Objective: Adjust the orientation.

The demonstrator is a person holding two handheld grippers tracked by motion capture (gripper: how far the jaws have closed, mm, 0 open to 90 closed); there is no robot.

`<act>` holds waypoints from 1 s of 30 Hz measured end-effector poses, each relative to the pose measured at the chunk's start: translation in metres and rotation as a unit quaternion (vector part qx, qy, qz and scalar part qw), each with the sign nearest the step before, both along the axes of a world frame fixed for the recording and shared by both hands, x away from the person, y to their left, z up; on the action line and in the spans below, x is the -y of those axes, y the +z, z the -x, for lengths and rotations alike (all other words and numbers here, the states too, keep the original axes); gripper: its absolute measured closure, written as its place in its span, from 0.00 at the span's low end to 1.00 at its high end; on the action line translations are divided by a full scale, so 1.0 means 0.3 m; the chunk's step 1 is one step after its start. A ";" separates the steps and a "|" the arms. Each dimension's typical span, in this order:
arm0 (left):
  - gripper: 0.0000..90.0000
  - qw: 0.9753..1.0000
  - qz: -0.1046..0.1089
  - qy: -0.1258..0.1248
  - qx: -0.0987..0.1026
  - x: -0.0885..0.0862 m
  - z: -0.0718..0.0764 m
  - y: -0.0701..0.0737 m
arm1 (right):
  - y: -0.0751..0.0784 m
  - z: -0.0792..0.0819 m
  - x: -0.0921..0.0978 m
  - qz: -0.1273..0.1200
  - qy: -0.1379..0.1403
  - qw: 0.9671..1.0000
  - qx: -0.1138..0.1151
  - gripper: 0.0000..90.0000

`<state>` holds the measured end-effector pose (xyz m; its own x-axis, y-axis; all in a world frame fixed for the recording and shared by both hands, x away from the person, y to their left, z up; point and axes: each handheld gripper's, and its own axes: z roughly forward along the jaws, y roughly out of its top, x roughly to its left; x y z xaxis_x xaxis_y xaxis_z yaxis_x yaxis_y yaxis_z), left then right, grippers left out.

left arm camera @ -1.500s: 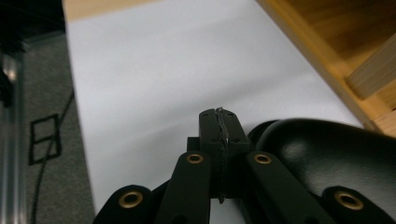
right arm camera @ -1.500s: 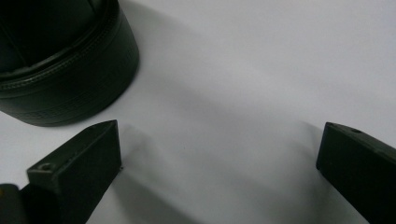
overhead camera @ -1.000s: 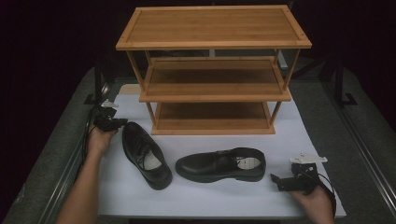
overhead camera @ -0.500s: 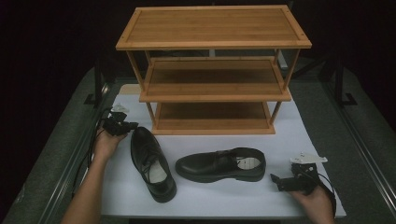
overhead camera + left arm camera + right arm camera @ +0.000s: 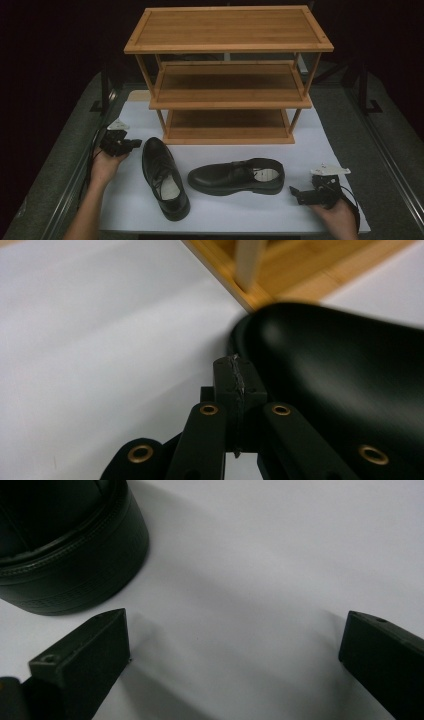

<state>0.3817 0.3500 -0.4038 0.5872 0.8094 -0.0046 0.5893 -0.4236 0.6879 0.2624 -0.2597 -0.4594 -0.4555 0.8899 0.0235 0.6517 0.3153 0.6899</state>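
Two glossy black lace-up shoes (image 5: 165,177) (image 5: 237,176) at your 12 o'clock. Your left gripper (image 5: 235,390): jaws pressed together, empty. Right gripper (image 5: 230,655): jaws spread.

No legible txt/labels/nos. anywhere; shoe insole (image 5: 265,174) print too blurry to read.

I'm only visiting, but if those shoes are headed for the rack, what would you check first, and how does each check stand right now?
1. Left gripper empty: ok, jaws closed on nothing.
2. Left gripper ready to grasp the left shoe: not ok, jaws shut beside its toe.
3. Right gripper open: ok.
4. Right shoe between its jaws: not ok, the heel lies ahead.
5. Bamboo shoe rack shelves free: ok.
6. Shoes upright: ok.
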 end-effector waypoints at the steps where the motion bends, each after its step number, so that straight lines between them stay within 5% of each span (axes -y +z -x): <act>1: 1.00 1.000 0.011 0.000 -0.003 -0.006 0.048 0.000 | 0.000 0.000 0.000 0.000 0.000 1.000 0.000 0.00; 2: 1.00 1.000 0.011 0.000 -0.003 -0.006 0.048 0.000 | 0.000 0.000 0.000 0.000 0.000 1.000 0.000 0.00; 5: 1.00 1.000 0.014 -0.006 -0.002 0.003 0.156 -0.023 | 0.000 0.000 0.000 0.001 0.001 1.000 0.000 0.00; 11: 1.00 1.000 0.014 -0.005 0.000 0.006 0.254 -0.045 | 0.000 0.000 0.000 0.001 0.001 1.000 0.000 0.00; 30: 1.00 1.000 -0.005 -0.027 -0.011 0.054 0.214 -0.084 | 0.000 -0.001 0.000 0.001 0.001 1.000 0.000 0.00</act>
<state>0.3176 0.3339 -0.4291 0.6295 0.7770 -0.0097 0.5801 -0.4615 0.6712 0.2626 -0.2598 -0.4594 -0.4571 0.8891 0.0217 0.6507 0.3177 0.6896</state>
